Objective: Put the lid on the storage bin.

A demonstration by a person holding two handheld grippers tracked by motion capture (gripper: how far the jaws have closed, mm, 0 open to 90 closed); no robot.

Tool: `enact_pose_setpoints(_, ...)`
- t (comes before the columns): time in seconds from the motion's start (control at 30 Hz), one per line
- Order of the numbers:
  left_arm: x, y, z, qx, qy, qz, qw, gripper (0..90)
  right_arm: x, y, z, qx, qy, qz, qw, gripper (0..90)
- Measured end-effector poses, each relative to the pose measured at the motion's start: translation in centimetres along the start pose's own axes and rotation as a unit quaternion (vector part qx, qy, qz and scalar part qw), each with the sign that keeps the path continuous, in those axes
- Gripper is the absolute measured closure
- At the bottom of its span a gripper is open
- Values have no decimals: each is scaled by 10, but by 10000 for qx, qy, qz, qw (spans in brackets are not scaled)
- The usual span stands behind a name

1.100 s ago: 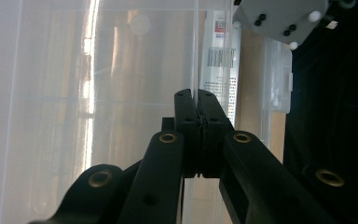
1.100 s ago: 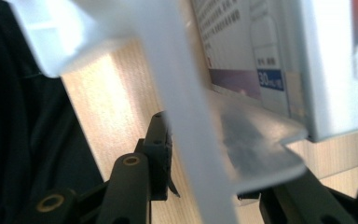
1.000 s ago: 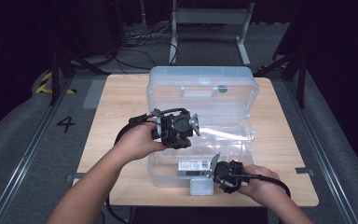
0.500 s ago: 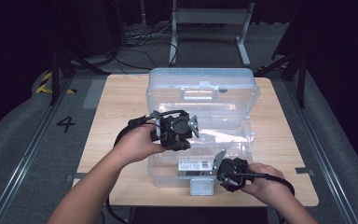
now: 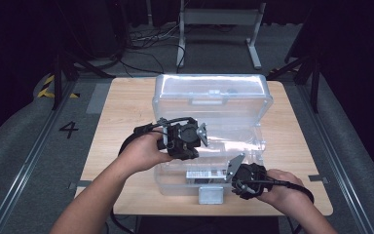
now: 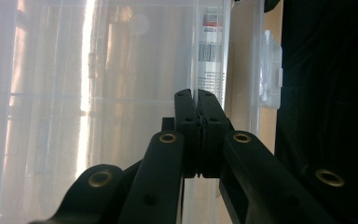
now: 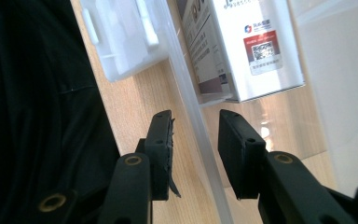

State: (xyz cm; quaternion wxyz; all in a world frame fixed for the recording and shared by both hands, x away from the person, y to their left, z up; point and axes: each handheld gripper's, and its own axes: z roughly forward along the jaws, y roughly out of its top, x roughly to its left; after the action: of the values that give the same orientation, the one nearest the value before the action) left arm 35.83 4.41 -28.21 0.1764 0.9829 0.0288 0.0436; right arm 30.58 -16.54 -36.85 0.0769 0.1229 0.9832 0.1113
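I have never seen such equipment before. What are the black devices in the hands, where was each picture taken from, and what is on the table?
A person holds two hand-held grippers, tools with two black jaws. The high view looks down on a wooden table bearing a clear plastic box with its lid up. The other two pictures come from cameras riding on each tool. The left hand-held gripper is closed on a thin clear wall of the box. The right hand-held gripper is open, its jaws on either side of the box's front rim, not yet pinching it. A white latch hangs at the front, and a printed label shows through the plastic.
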Motion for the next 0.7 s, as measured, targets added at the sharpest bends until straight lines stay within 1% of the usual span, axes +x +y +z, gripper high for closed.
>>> enact_pose_setpoints(0.1, 0, 0, 0, 12, -19, 6, 10000, 884, -2, 0, -3, -61, -1, -11, 10000, 686)
enact_pose_setpoints(0.13, -1, 0, 0, 8, -26, -4, 10000, 884, -2, 0, -4, -93, 41, -1, 9999, 687)
enact_pose_setpoints(0.23, 0, -1, 1, -10, -69, -10, 10000, 884, -2, -1, -6, -72, 40, 34, 10000, 691)
enact_pose_setpoints(0.3, 0, -1, 1, -21, -83, -15, 10000, 884, -3, -2, -8, -139, 48, 16, 9999, 689)
enact_pose_setpoints(0.37, 1, -1, 1, -18, -92, -10, 10000, 882, -3, -3, -11, -149, 76, 50, 9998, 688)
enact_pose_setpoints(0.47, 1, -1, 1, -9, -113, -2, 9999, 882, -3, -4, -14, -263, 110, 35, 9996, 686)
enact_pose_setpoints(0.5, 1, -1, 1, -17, -102, -4, 9999, 882, -4, -5, -17, -329, 115, 47, 9994, 688)
enact_pose_setpoints(0.6, 1, -1, 1, -28, -101, -4, 9999, 882, -4, -5, -21, -410, 119, 90, 9990, 698)
enact_pose_setpoints(0.63, 2, -1, 1, -24, -115, -2, 9999, 882, -4, -5, -21, -435, 129, 99, 9989, 705)
enact_pose_setpoints(0.67, 2, -1, 1, -29, -106, -4, 9999, 881, -3, -6, -23, -478, 191, 135, 9986, 722)
enact_pose_setpoints(0.7, 2, -1, 1, -32, -104, -2, 9999, 881, -3, -6, -23, -526, 162, 102, 9984, 744)
